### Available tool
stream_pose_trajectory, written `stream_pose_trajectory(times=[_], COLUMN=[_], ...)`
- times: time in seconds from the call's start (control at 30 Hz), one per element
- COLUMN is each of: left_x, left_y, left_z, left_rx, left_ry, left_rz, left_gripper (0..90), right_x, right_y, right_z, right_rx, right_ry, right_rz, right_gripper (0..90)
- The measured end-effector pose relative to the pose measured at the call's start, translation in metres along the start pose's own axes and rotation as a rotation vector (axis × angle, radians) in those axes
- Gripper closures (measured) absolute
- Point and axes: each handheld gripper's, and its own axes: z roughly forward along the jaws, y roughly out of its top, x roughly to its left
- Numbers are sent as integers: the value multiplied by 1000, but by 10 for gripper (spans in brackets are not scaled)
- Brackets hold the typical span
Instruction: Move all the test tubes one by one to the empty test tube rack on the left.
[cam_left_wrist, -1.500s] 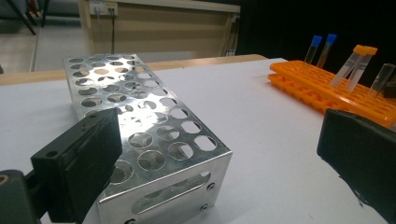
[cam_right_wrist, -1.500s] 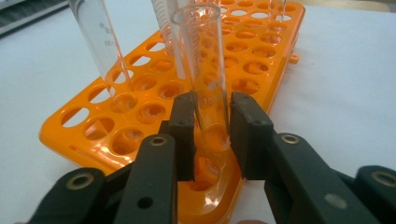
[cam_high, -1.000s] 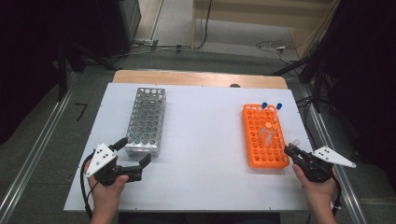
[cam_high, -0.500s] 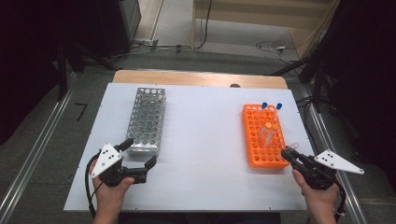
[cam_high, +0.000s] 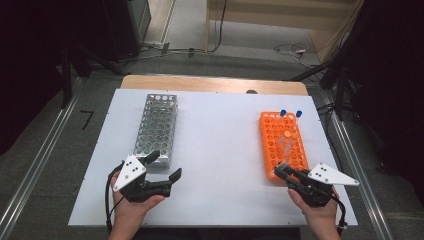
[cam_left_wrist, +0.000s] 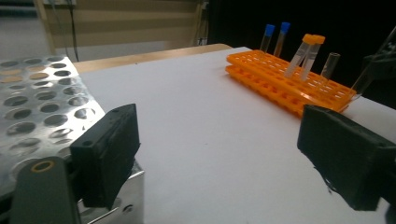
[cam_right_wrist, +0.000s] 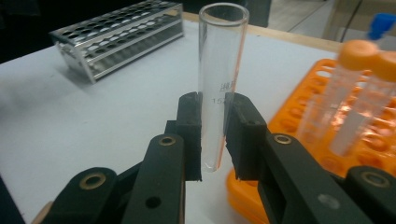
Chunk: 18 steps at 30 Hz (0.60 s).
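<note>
My right gripper is shut on a clear, uncapped glass test tube, held upright just off the near end of the orange rack. In the high view this gripper is at the rack's near corner. The orange rack carries two blue-capped tubes at its far end and two orange-capped tubes near the middle. My left gripper is open beside the near end of the metal rack. Its jaws have just been closing, with nothing between them.
The white tabletop lies bare between the two racks. A wooden strip runs along the table's far edge, with cables on the floor beyond. An uncapped tube stands in the orange rack's near rows.
My left hand has slid to the right along the metal rack's near end, and its jaws have narrowed a little. My right hand has moved left and nearer, still holding the tube.
</note>
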Motion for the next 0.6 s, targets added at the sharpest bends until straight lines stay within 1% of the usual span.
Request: stream_pose_trajectory(times=[0.07, 0.1, 0.13, 0.17, 0.2, 0.23, 0.27, 0.33, 0.37, 0.43, 0.5, 0.53, 0.6], left_x=[-5, -7, -10, -14, -14, -16, -18, -22, -24, -28, -32, -34, -38], left_y=[0, 1, 1, 1, 1, 1, 2, 2, 2, 3, 4, 4, 5], left_z=[4, 6, 8, 11, 11, 12, 14, 16, 17, 19, 22, 23, 26], left_rx=[15, 24, 28, 37, 37, 42, 43, 48, 47, 50, 53, 53, 55], left_ry=[-10, -21, -36, -52, -52, -62, -72, -89, -99, -115, -130, -140, -158], left_rz=[8, 13, 13, 14, 14, 13, 13, 17, 17, 19, 27, 25, 27], left_gripper=[165, 165, 170, 174, 182, 182, 193, 203, 203, 214, 229, 232, 236], right_x=[5, 5, 11, 14, 14, 17, 23, 29, 29, 35, 39, 45, 48], right_y=[0, 0, 1, 1, 1, 2, 2, 2, 2, 2, 3, 3, 3], right_z=[6, 6, 12, 15, 15, 18, 24, 30, 30, 35, 39, 43, 45], right_rx=[4, 4, 7, 12, 12, 17, 25, 33, 33, 43, 48, 53, 57], right_ry=[23, 23, 44, 55, 55, 63, 81, 99, 99, 113, 129, 141, 147], right_rz=[0, 0, -4, -8, -8, -14, -23, -35, -35, -43, -37, -49, -56], right_gripper=[741, 741, 740, 741, 741, 741, 741, 741, 741, 741, 741, 741, 741])
